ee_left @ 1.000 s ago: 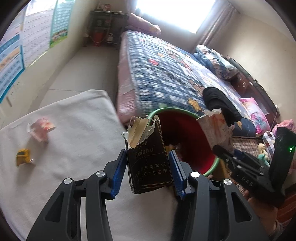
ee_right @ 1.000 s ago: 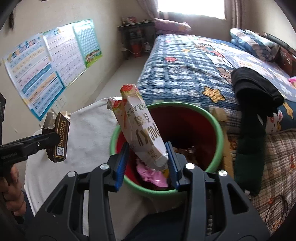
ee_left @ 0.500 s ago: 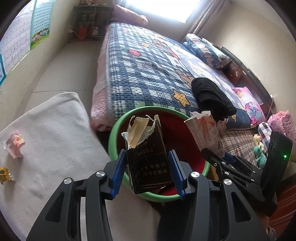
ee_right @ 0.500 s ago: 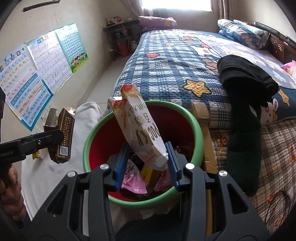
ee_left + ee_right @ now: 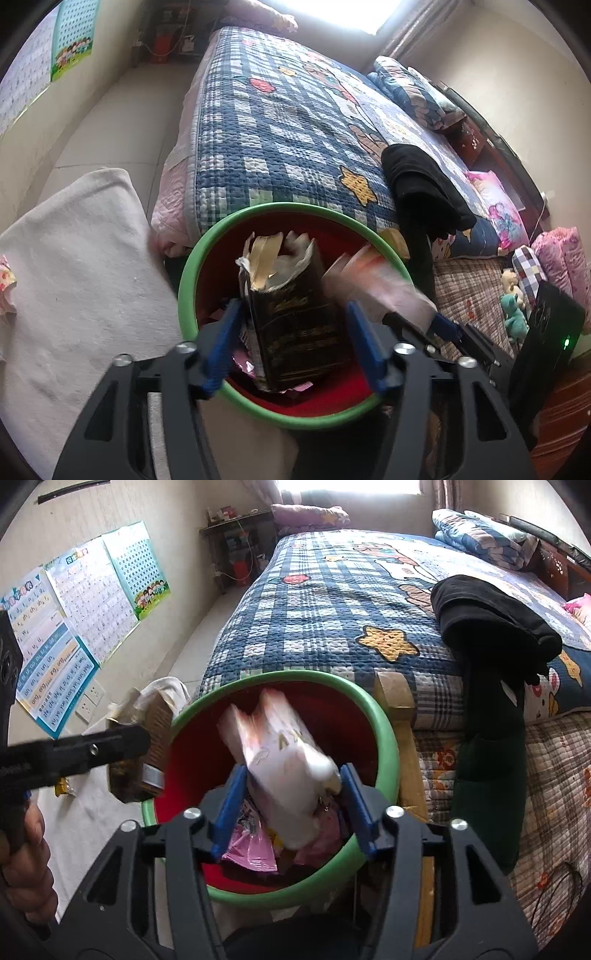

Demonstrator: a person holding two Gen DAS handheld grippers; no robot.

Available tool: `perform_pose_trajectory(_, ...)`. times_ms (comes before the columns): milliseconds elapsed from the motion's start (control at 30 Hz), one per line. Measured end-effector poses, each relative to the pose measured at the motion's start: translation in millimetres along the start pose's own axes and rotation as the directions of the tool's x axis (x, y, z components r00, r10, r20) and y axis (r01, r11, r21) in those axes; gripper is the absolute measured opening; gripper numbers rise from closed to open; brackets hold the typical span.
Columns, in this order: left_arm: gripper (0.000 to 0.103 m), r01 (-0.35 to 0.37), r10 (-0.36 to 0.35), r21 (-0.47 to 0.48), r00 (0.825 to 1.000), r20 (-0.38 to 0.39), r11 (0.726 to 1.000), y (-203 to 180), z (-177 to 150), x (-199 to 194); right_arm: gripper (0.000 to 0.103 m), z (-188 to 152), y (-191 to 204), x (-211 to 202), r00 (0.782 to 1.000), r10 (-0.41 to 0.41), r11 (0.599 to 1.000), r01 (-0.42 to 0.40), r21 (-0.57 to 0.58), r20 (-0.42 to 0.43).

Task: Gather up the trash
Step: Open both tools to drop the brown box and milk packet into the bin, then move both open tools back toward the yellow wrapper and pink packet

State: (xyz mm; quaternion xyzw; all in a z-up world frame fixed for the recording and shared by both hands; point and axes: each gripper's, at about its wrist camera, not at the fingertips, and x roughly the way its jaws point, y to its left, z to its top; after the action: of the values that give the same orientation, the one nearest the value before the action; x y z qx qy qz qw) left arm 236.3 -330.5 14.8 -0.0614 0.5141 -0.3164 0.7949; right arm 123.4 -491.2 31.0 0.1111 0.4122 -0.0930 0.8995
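Note:
A red bin with a green rim (image 5: pixel 186 280) (image 5: pixel 388 738) stands by the bed with wrappers inside. My left gripper (image 5: pixel 293 332) is over the bin, its jaws spread wider than the torn dark carton (image 5: pixel 299 325) between them. The carton looks loose and blurred. My right gripper (image 5: pixel 291 801) is also over the bin, jaws apart, with the blurred white snack bag (image 5: pixel 291 771) dropping between them. The bag also shows blurred in the left wrist view (image 5: pixel 373 288). The carton shows in the right wrist view (image 5: pixel 147 753) at the bin's left rim.
A white cloth-covered table (image 5: pixel 74 280) lies left of the bin with a pink wrapper (image 5: pixel 5 284) at its edge. A bed with a blue checked quilt (image 5: pixel 295 133) and black clothing (image 5: pixel 417 184) is behind. A cardboard piece (image 5: pixel 395 701) leans beside the bin.
Both grippers moved over the bin and opened. The carton and the snack bag have come loose and are dropping into it.

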Motion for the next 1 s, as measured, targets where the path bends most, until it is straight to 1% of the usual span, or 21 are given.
perform_pose_trajectory(33, 0.072, 0.001, -0.001, -0.003, 1.000, 0.003, 1.000, 0.7, 0.5, -0.6, 0.065, -0.2, 0.1, 0.7, 1.000, -0.003, 1.000, 0.003, -0.001, -0.001)
perform_pose_trajectory(67, 0.075, -0.001, 0.002, -0.004, 1.000, 0.006, 1.000, 1.4, -0.2, -1.0, 0.075, -0.4, -0.3, 0.7, 1.000, -0.008, 1.000, 0.008, -0.003, 0.000)
perform_pose_trajectory(133, 0.082, -0.012, 0.012, -0.003, 1.000, 0.020, 1.000, 2.7, -0.1, -3.5, 0.084, -0.7, 0.3, -0.7, 1.000, -0.016, 1.000, 0.016, -0.008, 0.007)
perform_pose_trajectory(167, 0.085, -0.017, 0.017, -0.004, 1.000, 0.025, 1.000, 3.1, 0.1, -4.1, 0.087, -0.6, 1.3, -1.6, 1.000, -0.018, 1.000, 0.018, -0.015, 0.012)
perform_pose_trajectory(200, 0.091, -0.032, 0.032, -0.009, 0.999, 0.040, 0.999, 5.5, -0.4, -6.7, 0.089, -0.7, 2.4, -2.3, 1.000, -0.022, 1.000, 0.022, -0.021, 0.013)
perform_pose_trajectory(267, 0.094, -0.051, 0.052, -0.019, 0.997, 0.061, 0.999, 11.2, -1.5, -12.5, 0.095, -0.2, 5.8, -4.3, 0.999, -0.029, 0.999, 0.030, -0.035, 0.016)
perform_pose_trajectory(333, 0.095, -0.069, 0.072, -0.034, 0.995, 0.076, 0.997, 17.3, -3.9, -19.3, 0.098, -0.1, 8.9, -7.2, 0.999, -0.034, 0.998, 0.035, -0.043, 0.024)
perform_pose_trajectory(433, 0.095, -0.120, 0.124, -0.053, 0.989, 0.075, 0.991, 27.5, -6.3, -26.7, 0.098, 0.4, 14.6, -11.3, 0.999, -0.035, 0.998, 0.037, -0.051, 0.029)
perform_pose_trajectory(733, 0.095, -0.174, 0.181, -0.069, 0.975, 0.126, 0.982, 57.0, -26.4, -66.9, 0.098, -0.2, 48.5, -21.2, 0.999, -0.018, 0.994, 0.022, -0.104, 0.042)
perform_pose_trajectory(867, 0.095, -0.182, 0.195, -0.101, 0.971, 0.141, 0.978, 76.3, -33.5, -84.2, 0.098, -1.3, 69.3, -23.4, 0.999, -0.004, 0.991, 0.010, -0.136, 0.043)
perform_pose_trajectory(1000, 0.095, -0.206, 0.226, -0.128, 0.960, 0.163, 0.970, 96.3, -41.8, -105.1, 0.098, -1.2, 90.7, -26.8, 0.999, 0.010, 0.986, -0.002, -0.168, 0.048)
